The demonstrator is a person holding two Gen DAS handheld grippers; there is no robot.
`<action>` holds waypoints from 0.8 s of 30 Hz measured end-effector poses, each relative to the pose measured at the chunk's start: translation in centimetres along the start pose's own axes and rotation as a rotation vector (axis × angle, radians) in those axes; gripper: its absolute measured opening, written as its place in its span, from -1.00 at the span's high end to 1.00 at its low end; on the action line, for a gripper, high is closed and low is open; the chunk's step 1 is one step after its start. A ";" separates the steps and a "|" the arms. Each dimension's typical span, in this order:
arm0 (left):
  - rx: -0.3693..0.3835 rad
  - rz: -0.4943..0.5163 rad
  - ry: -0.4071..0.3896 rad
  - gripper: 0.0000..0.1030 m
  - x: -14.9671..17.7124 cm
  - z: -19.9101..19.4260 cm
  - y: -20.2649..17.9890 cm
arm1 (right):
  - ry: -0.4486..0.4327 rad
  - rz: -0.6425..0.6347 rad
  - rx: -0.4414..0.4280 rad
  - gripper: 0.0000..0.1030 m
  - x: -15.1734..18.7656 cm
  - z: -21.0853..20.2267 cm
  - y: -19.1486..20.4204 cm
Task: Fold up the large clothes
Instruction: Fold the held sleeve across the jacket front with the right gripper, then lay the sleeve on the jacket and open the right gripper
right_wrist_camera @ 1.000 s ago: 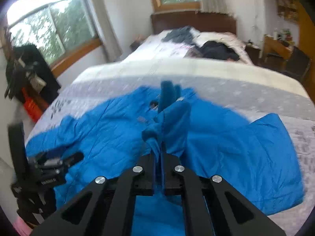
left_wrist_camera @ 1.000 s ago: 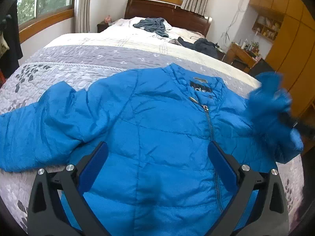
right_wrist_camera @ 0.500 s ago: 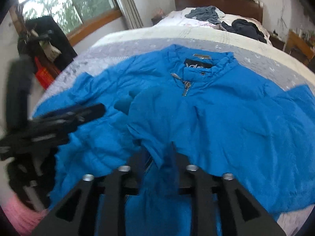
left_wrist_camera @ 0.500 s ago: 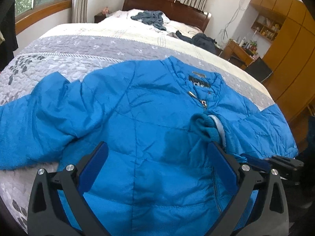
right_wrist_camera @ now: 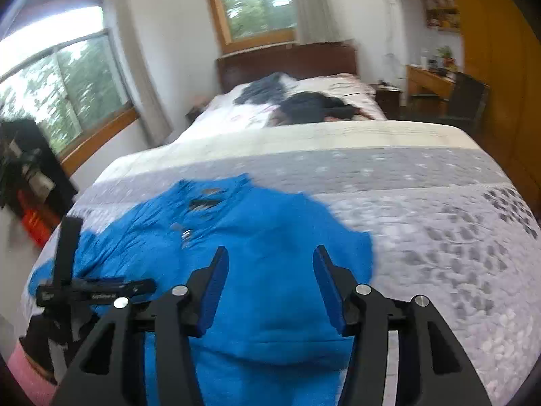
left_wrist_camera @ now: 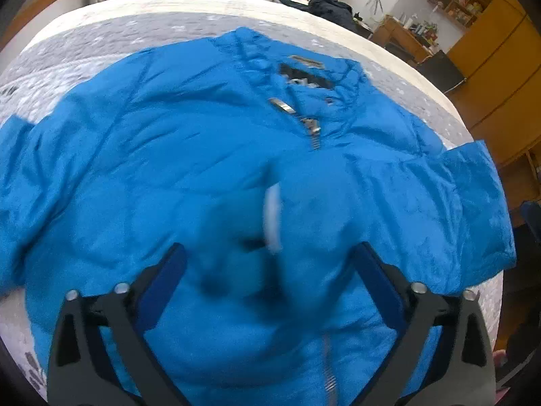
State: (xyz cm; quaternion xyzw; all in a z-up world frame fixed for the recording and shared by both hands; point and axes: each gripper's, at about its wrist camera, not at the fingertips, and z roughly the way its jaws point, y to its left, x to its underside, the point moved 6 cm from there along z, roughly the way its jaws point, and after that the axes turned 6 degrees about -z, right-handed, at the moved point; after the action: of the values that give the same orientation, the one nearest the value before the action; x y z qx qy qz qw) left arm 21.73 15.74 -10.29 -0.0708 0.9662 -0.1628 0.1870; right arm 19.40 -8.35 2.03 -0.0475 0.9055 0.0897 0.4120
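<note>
I see the bright blue quilted puffer jacket [left_wrist_camera: 189,155] spread on the grey patterned bedspread [right_wrist_camera: 439,223] beneath my left gripper [left_wrist_camera: 267,264] and right gripper [right_wrist_camera: 268,277], both spread apart and empty.

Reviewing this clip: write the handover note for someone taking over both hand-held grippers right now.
Left hand-held gripper: open, empty, low over the jacket's chest.
Right hand-held gripper: open, empty, above the jacket's right side.
Blue jacket: flat on the bed, front up, zipped, collar toward the headboard.
Done: one sleeve is folded across the chest, its cuff lying between the left gripper's fingers.
Left: fold the other sleeve, still spread outward, then fold the body.
</note>
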 end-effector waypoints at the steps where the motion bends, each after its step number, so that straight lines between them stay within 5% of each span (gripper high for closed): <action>1: 0.002 0.003 0.004 -0.38 0.0 0.3 -0.7 | -0.007 0.016 0.008 -0.04 0.0 -0.2 -0.9; 6: 0.063 -0.012 -0.014 0.38 -0.2 0.1 -2.1 | -0.028 0.082 0.004 -0.04 -0.5 -0.7 -3.7; 11: 0.067 -0.033 -0.137 0.48 -1.3 -3.5 -0.3 | 0.003 0.119 -0.035 -0.04 -0.1 0.3 -4.2; 16: 0.002 -0.037 -0.240 0.49 -2.2 -6.8 3.4 | 0.124 0.130 -0.225 -0.01 1.6 3.5 -2.1; 19: -0.005 -0.064 -0.223 0.49 -2.4 -6.5 5.2 | 0.202 0.161 -0.288 0.00 3.0 5.8 -1.4; 24: -0.053 -0.080 -0.173 0.40 -1.6 -4.6 8.2 | 0.299 0.193 -0.245 0.15 5.5 9.1 -2.3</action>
State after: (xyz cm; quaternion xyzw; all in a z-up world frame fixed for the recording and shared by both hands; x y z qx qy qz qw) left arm 20.81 25.09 -8.50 -0.1278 0.9469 -0.1375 0.2611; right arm 22.89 -8.81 -8.22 -0.0233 0.9393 0.2299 0.2536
